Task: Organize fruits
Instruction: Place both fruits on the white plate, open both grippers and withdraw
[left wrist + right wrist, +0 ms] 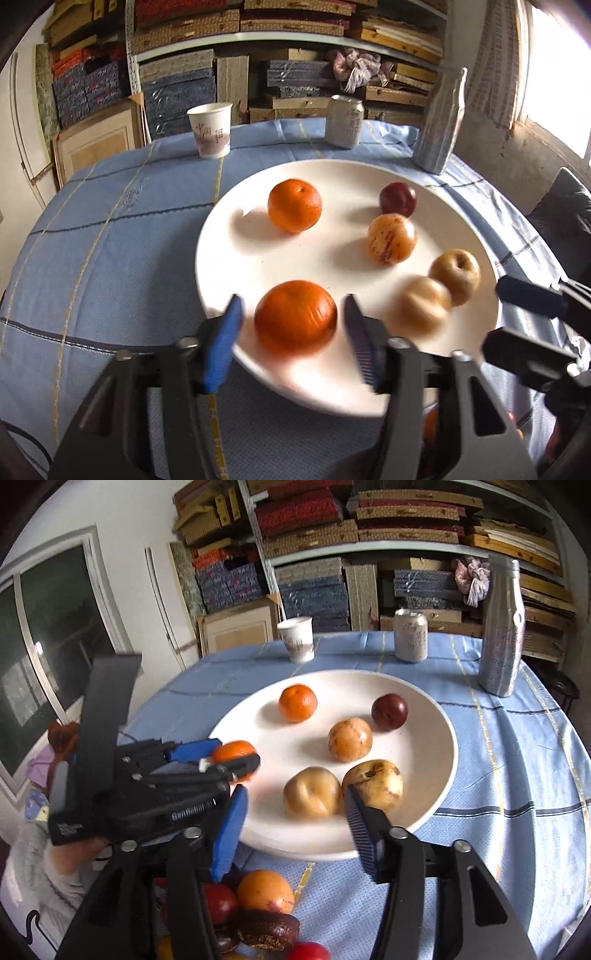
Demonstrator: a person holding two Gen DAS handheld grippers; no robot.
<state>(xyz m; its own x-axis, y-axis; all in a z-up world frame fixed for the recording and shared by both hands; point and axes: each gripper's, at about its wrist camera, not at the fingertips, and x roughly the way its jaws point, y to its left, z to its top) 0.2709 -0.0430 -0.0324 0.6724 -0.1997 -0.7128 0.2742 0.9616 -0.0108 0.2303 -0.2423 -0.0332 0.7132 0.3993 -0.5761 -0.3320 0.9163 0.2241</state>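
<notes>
A white plate [258, 258] [424, 746] on the blue checked cloth holds several fruits. My left gripper [293, 300] [236, 753] stands open around the near orange [295, 317] [234, 751], which rests on the plate with small gaps to both blue pads. My right gripper [295, 792] [493, 317] is open too. A pale yellow fruit [312, 792] [424, 306] lies between its fingers, untouched. A second pale fruit [373, 784] [456, 276] sits just past the right pad. Farther back lie another orange [294, 205], a speckled fruit [391, 238] and a dark red plum [398, 199].
A paper cup [210, 129], a silver can [343, 122] and a tall silver bottle [441, 122] stand behind the plate. A heap of more fruit [266, 890] lies on the cloth at the near edge, under my right gripper. Packed shelves fill the back wall.
</notes>
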